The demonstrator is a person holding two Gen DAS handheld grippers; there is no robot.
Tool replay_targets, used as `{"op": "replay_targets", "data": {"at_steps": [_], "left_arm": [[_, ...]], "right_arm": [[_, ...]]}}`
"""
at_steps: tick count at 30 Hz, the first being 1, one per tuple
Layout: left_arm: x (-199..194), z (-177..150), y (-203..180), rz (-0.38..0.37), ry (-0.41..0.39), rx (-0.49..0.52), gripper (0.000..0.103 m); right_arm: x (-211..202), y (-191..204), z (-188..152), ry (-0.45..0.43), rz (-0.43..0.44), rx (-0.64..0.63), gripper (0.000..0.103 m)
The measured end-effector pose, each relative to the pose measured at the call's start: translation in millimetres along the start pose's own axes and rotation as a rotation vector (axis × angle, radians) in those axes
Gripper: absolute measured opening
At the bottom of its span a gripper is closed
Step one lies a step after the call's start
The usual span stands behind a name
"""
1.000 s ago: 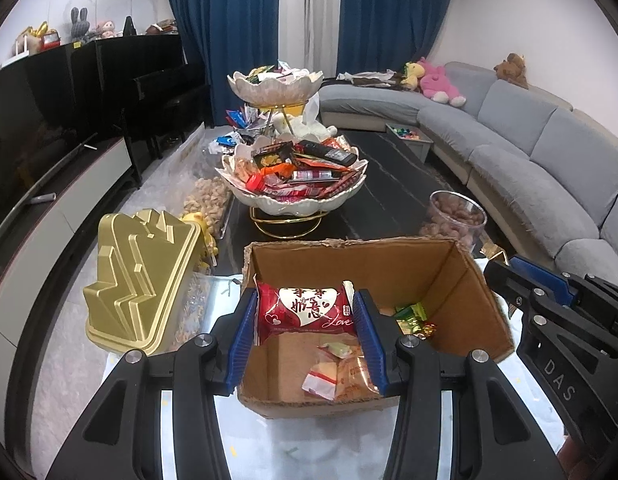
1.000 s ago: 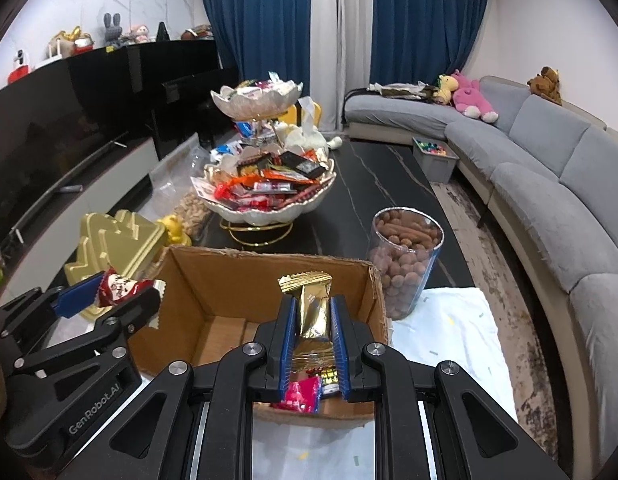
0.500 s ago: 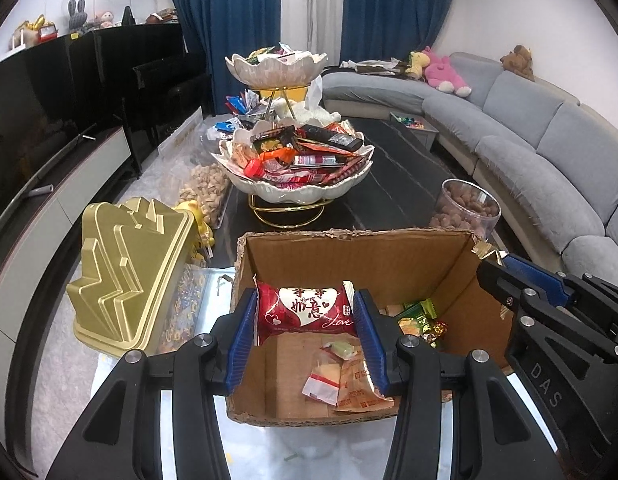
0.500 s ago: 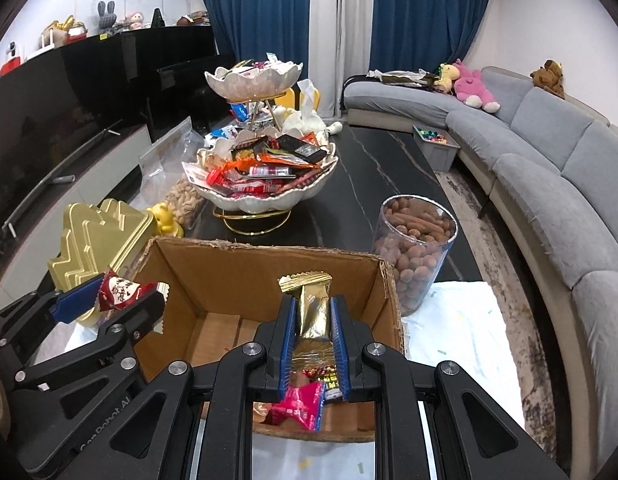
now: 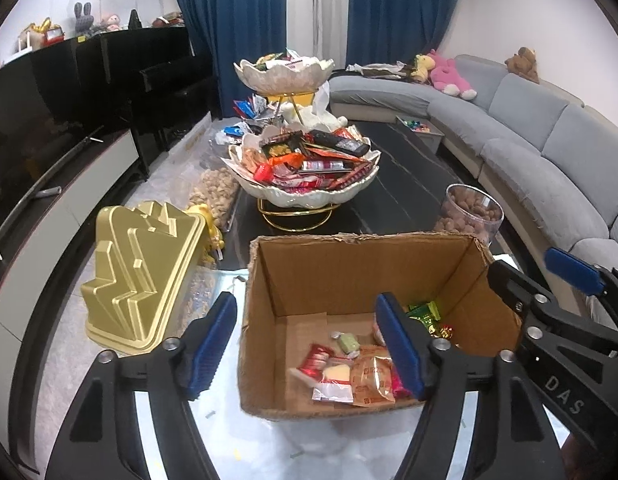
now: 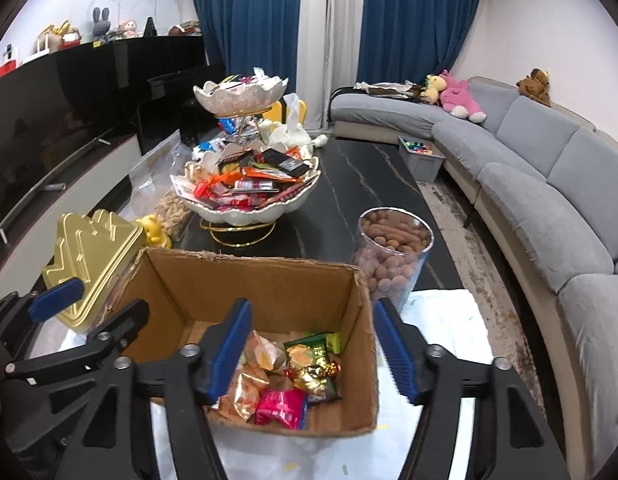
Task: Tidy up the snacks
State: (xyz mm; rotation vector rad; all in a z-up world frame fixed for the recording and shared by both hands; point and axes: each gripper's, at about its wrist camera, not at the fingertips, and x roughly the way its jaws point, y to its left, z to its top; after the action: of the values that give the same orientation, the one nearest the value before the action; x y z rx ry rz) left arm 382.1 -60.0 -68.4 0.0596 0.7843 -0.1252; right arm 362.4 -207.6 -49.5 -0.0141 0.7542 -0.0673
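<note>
Left gripper and right gripper, both just opened, blue pads apart and nothing between them, above the open cardboard box. Inside the box, on its floor, loose snack packets: red, pink, green, gold and orange wrappers in a small heap. Beyond the box, on the dark table: a two-tier shell-shaped snack stand, a clear jar of brown snacks, a gold tin to the left.

even indoor light, sharp centre, fisheye bending and dark corners.
</note>
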Motion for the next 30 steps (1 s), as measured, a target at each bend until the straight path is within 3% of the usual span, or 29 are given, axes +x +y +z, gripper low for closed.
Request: {"op": "replay_targets", "data": {"at_steps": [11, 30], "left_arm": [[-35, -2, 5, 0.035, -0.034, -0.019, 0.092], [-107, -29, 2, 0.065, -0.09, -0.012, 0.102]], "right_arm": [[-32, -8, -2, -0.034, -0.017, 0.024, 0.079], [-105, -20, -31, -0.084, -0.029, 0.032, 0.09]]}}
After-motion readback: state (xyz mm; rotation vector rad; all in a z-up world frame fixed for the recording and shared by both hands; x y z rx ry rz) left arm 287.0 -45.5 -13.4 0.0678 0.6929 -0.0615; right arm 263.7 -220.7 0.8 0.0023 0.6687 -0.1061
